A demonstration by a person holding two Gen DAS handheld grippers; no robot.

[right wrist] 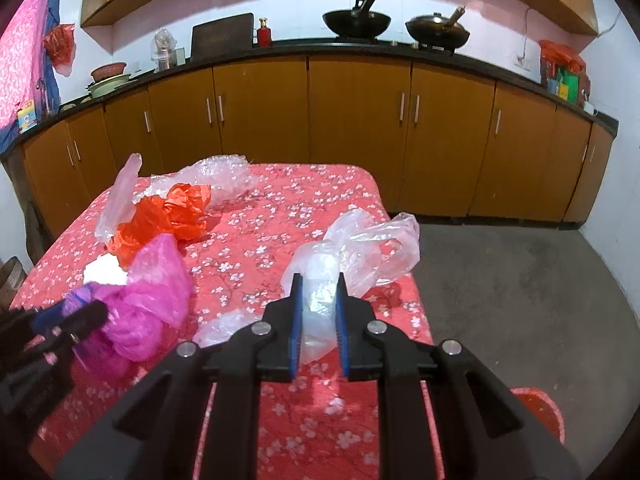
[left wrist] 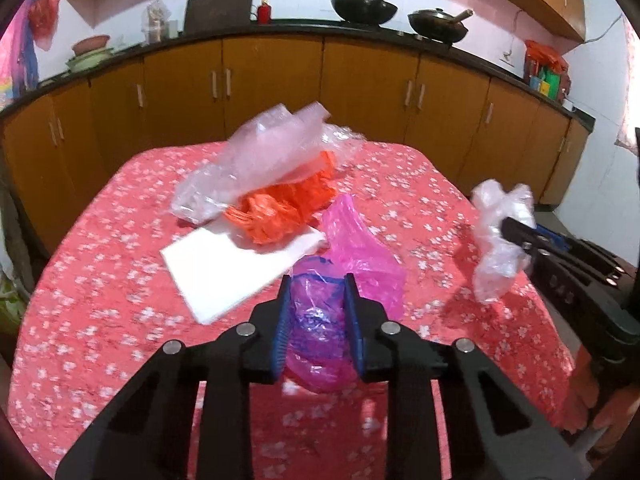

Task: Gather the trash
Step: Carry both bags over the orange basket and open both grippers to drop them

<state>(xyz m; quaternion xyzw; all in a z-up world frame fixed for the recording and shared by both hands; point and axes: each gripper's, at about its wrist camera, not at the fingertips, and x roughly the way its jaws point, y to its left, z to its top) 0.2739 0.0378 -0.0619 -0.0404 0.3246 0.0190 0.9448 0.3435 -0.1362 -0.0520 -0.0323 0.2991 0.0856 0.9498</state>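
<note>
My left gripper (left wrist: 318, 284) is shut on a pink plastic bag (left wrist: 352, 252), held just above the table; the bag also shows at the left of the right wrist view (right wrist: 148, 300). My right gripper (right wrist: 318, 284) is shut on a clear plastic bag (right wrist: 360, 248), lifted near the table's right edge; it shows in the left wrist view (left wrist: 498, 236) too. An orange bag (left wrist: 280, 208), a large clear bag (left wrist: 264, 160) and a white paper sheet (left wrist: 228, 268) lie on the table.
The table has a red floral cloth (left wrist: 100, 320). Brown cabinets (right wrist: 352, 128) with a black counter and two woks run behind. A red bin (right wrist: 540, 412) stands on the grey floor at the table's right.
</note>
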